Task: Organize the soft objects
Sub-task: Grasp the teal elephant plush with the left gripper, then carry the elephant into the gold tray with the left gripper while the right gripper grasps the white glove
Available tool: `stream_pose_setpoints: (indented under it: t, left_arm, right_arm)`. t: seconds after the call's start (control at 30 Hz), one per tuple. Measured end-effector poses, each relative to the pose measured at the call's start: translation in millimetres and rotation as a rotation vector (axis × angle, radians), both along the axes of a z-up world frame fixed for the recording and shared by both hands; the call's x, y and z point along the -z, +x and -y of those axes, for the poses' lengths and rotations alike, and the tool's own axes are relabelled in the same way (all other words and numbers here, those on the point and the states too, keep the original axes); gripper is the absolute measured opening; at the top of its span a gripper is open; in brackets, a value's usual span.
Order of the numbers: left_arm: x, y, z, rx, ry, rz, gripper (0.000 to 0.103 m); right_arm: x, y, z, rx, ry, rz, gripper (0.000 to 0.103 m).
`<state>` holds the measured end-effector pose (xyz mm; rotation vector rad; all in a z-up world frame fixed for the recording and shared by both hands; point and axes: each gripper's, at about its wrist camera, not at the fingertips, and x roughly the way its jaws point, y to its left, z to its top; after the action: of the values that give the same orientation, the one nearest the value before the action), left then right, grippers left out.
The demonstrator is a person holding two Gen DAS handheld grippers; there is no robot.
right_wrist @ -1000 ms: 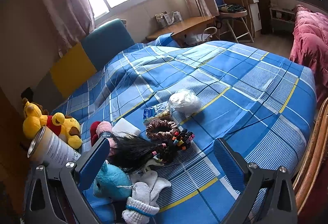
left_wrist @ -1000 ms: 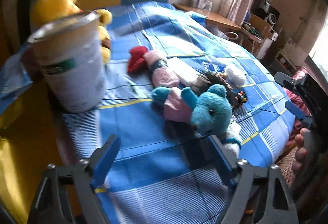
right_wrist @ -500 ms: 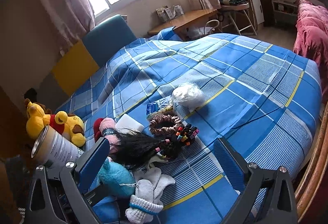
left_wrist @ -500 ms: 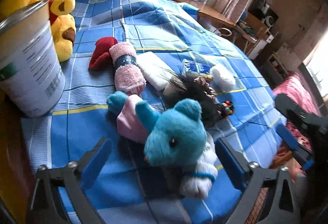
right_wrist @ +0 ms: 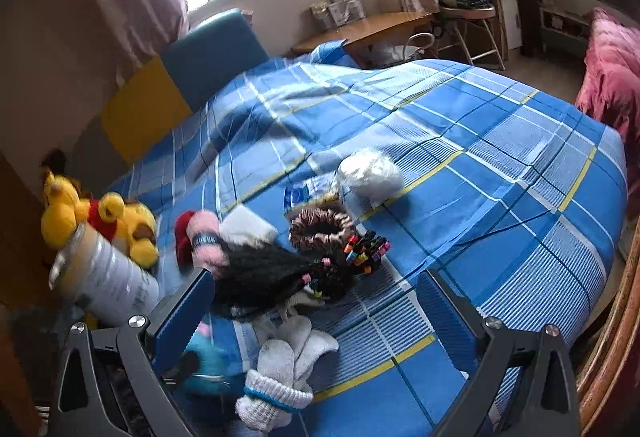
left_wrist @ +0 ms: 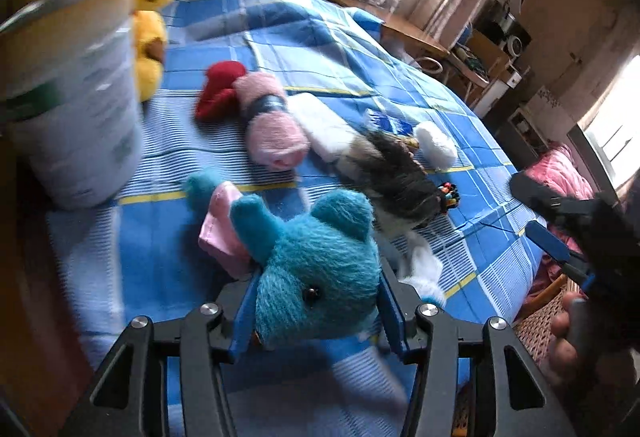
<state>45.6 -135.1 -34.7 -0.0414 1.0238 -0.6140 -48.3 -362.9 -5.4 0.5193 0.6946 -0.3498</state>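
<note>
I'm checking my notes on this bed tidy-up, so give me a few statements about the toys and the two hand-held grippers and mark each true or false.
1. The left hand-held gripper has its jaws around the teal plush toy's head. True; they have just been closing on it.
2. The right hand-held gripper holds the white socks. False; its jaws are open and empty.
3. The tin can stands on the bed near the yellow plush toy. True.
4. The brown scrunchie lies inside the tin can. False; it lies on the blue plaid bedspread.
5. The pink rolled towel is in the left hand-held gripper. False; it lies on the bedspread.
</note>
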Motion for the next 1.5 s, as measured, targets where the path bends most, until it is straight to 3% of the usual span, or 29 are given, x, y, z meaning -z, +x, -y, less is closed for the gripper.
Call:
stream_pose_setpoints:
  t: [0.1, 0.23, 0.33, 0.37, 0.4, 0.5, 0.6, 0.7, 0.87, 1.13, 1.2, 1.33, 1.5]
  left_arm:
    - [-6.6, -11.6, -17.4, -0.005, 0.010, 0.039, 0.054]
    - [-22.8, -29.9, -35.9, 0.017, 0.006, 0.122, 0.054]
    - [-31.8, -39.1, -47.8, 0.018, -0.010, 0.157, 0.054]
    - [-34.2, -39.9, -53.4, 0.012, -0.024, 0.156, 0.054]
    - [-36.5, -41.2, -60.2, -0.002, -0.036, 0.157, 0.054]
    - [-43.9, -43.4, -85.1, -0.054, -0.063, 0.158, 0.054]
    - [-54.9, -41.5, -121.1, -0.141, -0.086, 0.169, 0.056]
    - [-61.7, -30.8, -162.4, -0.252, -0.077, 0.194, 0.056]
    - [-49.6, 7.3, -212.0, -0.409, 0.013, 0.201, 0.056]
    - [-6.9, 73.0, -244.5, -0.507, 0.091, 0.085, 0.060]
    - [-2.9, 80.0, -246.2, -0.508, 0.100, 0.088, 0.068]
    - [-5.3, 78.1, -249.7, -0.545, 0.113, 0.121, 0.097]
    - [-12.9, 57.2, -258.9, -0.585, 0.140, 0.135, 0.100]
  right_arm:
    - [10.9, 14.6, -13.5, -0.076, -0.017, -0.107, 0.103]
    - [41.6, 38.1, -33.6, -0.208, 0.078, -0.282, 0.099]
    - [59.6, 47.9, -43.0, -0.228, 0.069, -0.386, 0.091]
    - [66.5, 51.9, -47.0, -0.237, 0.050, -0.434, 0.085]
    - [71.0, 54.1, -49.5, -0.246, 0.046, -0.459, 0.070]
    - [80.0, 59.1, -59.4, -0.310, 0.067, -0.482, 0.053]
    - [81.4, 60.2, -68.7, -0.337, 0.031, -0.495, 0.050]
    - [83.5, 60.1, -73.7, -0.344, 0.014, -0.502, 0.050]
    - [84.4, 61.6, -77.4, -0.346, 0.003, -0.509, 0.050]
    - [89.3, 69.4, -85.2, -0.358, -0.033, -0.519, 0.050]
    - [90.0, 69.7, -88.6, -0.362, -0.043, -0.518, 0.051]
    - [89.6, 68.0, -97.5, -0.373, -0.073, -0.515, 0.051]
    - [87.1, 66.6, -111.4, -0.398, -0.107, -0.496, 0.045]
